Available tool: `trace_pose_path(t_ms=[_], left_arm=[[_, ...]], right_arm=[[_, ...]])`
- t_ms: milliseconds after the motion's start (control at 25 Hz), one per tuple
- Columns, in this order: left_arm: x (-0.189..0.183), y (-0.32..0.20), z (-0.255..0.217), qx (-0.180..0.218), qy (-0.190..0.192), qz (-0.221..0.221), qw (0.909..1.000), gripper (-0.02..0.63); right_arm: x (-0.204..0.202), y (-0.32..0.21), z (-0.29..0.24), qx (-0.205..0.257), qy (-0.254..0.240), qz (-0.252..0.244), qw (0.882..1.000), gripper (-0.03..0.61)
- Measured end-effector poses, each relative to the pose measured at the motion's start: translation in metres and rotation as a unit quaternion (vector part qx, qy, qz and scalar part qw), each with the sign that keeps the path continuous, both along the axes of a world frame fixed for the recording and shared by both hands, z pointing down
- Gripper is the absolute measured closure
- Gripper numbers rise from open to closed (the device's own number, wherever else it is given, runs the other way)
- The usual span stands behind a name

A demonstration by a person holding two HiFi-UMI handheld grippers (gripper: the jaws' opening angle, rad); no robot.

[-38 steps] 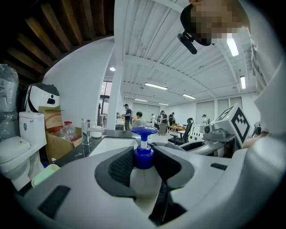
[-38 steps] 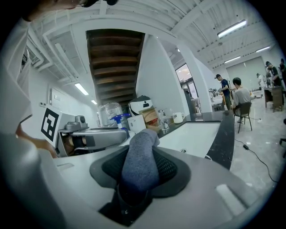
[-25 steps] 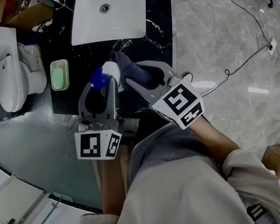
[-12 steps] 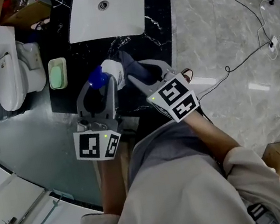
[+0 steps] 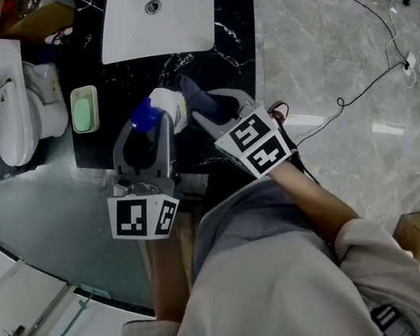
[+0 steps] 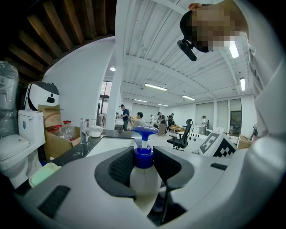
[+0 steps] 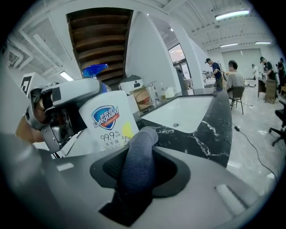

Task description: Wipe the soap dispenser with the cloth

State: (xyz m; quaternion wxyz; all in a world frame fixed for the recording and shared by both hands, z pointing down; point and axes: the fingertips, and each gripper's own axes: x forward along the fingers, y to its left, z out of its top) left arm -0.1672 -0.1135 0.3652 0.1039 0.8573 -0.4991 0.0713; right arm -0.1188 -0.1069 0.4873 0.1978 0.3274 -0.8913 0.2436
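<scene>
Black marble counter (image 5: 239,37) with a white sink (image 5: 154,12). Just in front of the sink, the left gripper (image 6: 144,167) clamps the soap dispenser (image 7: 109,120) below its pump. The right gripper (image 7: 140,157) pinches the rolled cloth (image 7: 143,136), tip apparently touching the label. Wiping judged under way, with most faces outstanding.

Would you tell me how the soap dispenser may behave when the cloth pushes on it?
Probably steady: the left gripper clamps the soap dispenser below its blue pump. Its glossy label side looks slippery, so the cloth should glide. Tall and narrow, it would likely tip if released.
</scene>
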Motion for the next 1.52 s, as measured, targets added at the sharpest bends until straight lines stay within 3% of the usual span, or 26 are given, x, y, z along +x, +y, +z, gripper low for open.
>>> trace_pose_path(t_ms=[360, 1520], left_arm=[[0.000, 0.001, 0.000, 0.005, 0.006, 0.003, 1.0000, 0.476], [0.000, 0.001, 0.000, 0.012, 0.024, 0.014, 0.9995, 0.476]], right_arm=[[0.000, 0.002, 0.000, -0.019, -0.013, -0.002, 1.000, 0.440], [-0.006, 0.012, -0.034, -0.006, -0.037, -0.026, 0.999, 0.439]])
